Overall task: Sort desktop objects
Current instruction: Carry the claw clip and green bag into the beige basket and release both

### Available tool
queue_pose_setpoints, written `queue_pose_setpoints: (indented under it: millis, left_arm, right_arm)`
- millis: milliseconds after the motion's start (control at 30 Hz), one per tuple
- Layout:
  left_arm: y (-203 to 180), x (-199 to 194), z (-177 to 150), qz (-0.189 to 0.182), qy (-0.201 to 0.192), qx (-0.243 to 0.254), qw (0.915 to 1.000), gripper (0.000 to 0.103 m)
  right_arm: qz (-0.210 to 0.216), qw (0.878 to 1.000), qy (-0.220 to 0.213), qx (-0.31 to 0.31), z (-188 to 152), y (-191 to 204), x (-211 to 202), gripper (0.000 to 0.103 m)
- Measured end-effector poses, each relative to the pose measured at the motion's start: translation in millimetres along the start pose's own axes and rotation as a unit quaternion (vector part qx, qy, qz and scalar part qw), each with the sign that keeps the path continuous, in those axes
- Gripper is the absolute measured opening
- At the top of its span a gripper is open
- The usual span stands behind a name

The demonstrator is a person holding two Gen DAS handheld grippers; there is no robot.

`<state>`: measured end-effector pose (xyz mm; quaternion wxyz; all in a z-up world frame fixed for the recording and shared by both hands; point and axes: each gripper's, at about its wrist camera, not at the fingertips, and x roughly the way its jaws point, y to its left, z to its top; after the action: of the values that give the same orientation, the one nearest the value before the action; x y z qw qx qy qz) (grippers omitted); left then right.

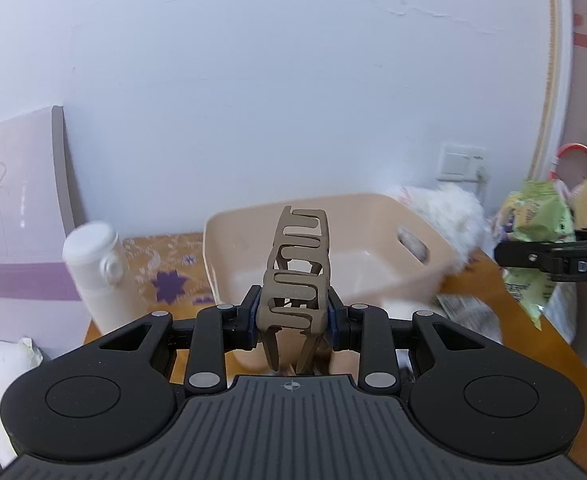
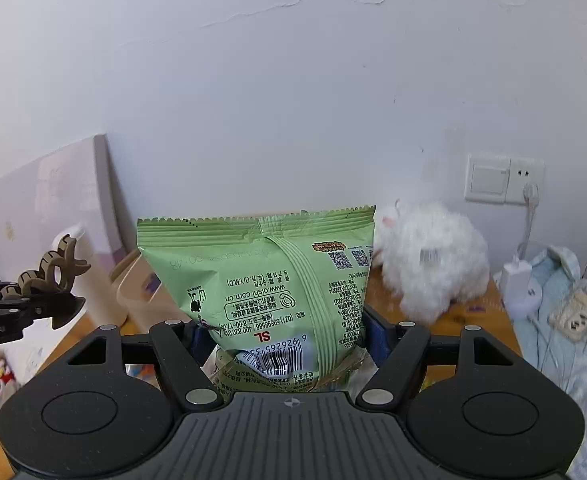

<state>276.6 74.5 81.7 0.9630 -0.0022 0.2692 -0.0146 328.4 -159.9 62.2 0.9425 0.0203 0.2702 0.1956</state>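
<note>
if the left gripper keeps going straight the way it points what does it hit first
Probably the beige plastic bin. The left gripper, shut on a brown hair claw clip, points at the bin's open inside, with the white wall behind it. Depth is unclear, so it may pass over the near rim first.

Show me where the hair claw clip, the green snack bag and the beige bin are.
Hair claw clip (image 1: 296,268): left wrist view, on its ribbed brown back.
Green snack bag (image 2: 253,276): right wrist view, on its printed back panel.
Beige bin (image 1: 373,248): left wrist view, on its inner wall.
</note>
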Motion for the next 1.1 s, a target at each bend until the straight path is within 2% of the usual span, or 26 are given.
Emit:
queue_pose_setpoints:
  millis: [133,300,400,567,700,767,800,833,900,1100]
  left_arm:
    - [3,44,29,0.016,0.019,-0.008,0.9997,0.031]
    - [-1,109,50,0.038,0.069,-0.014,0.9968,0.031]
    - [-5,143,50,0.055,0.093,-0.006,0.9941,0.031]
    - [-8,190,39,0.066,0.144,-0.004,0.9873,0.031]
    - [-3,205,22,0.074,0.163,0.006,0.9839,0.031]
    - [-6,206,16,0.069,0.159,0.015,0.9847,0.037]
    - [-6,205,14,0.066,0.153,0.023,0.9858,0.050]
    - [-8,203,13,0.064,0.144,0.031,0.9871,0.068]
    - [-8,194,13,0.065,0.115,0.043,0.9903,0.084]
    - [-5,173,19,0.058,0.097,0.045,0.9926,0.084]
  right_arm:
    - [-0.003,1.000,0.011,0.017,26,-5,33,0.071]
    - [-0.019,0.999,0.036,0.014,45,-1,84,0.071]
    - [-0.027,0.998,0.050,0.010,49,2,113,0.071]
    - [-0.048,0.994,0.098,-0.009,46,7,162,0.071]
    - [-0.077,0.989,0.123,-0.036,40,12,188,0.077]
    - [-0.078,0.988,0.130,-0.038,37,11,193,0.079]
    - [-0.078,0.987,0.133,-0.038,35,11,193,0.083]
    - [-0.079,0.987,0.134,-0.037,35,9,192,0.088]
    - [-0.076,0.989,0.124,-0.038,33,7,186,0.103]
    - [-0.070,0.989,0.121,-0.042,39,8,165,0.103]
